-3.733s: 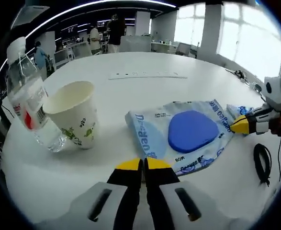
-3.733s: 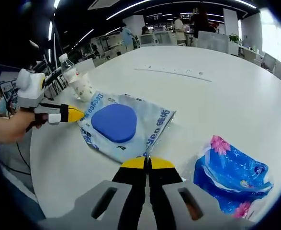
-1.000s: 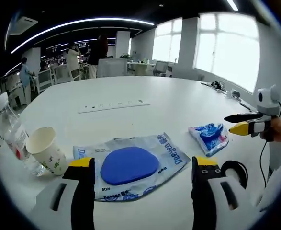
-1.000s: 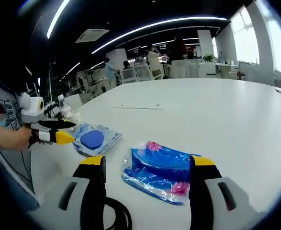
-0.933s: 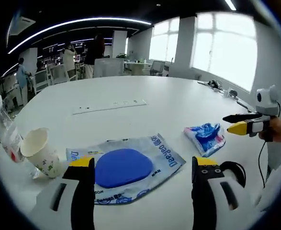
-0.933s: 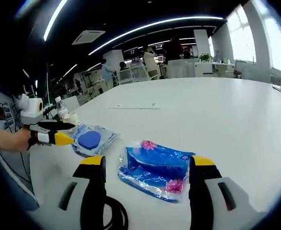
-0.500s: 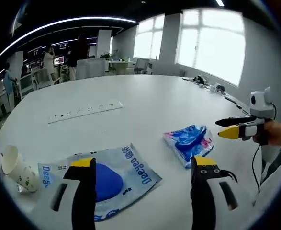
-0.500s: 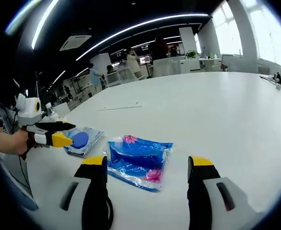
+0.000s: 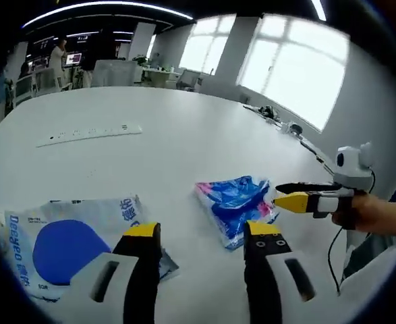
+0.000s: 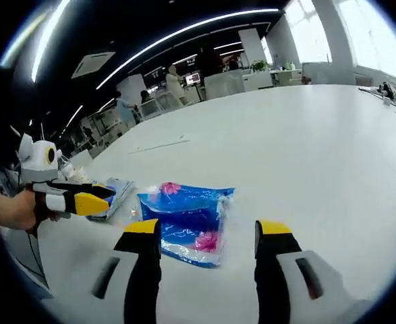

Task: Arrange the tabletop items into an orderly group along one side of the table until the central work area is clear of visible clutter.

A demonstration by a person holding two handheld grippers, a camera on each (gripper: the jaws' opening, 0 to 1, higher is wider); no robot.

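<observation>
**Both grippers spread over the blue tissue pack**

My right gripper (image 10: pixel 208 236) has its fingers released, straddling the crinkly blue plastic tissue pack with pink flowers (image 10: pixel 187 221) on the white counter (image 10: pixel 305 135). My left gripper (image 9: pixel 201 236) is likewise spread, with the pack (image 9: pixel 237 202) just ahead. I judge it light, soft and slippery, so I'd pinch a sealed edge. The flat pale-blue pouch with a round blue patch (image 9: pixel 63 246) reads "Deeyeo". The pack's own print is unreadable.

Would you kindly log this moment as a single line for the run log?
left claw: open, empty | right claw: open, facing blue floral packet | flat pouch with blue oval: on white table | phase: approach
</observation>
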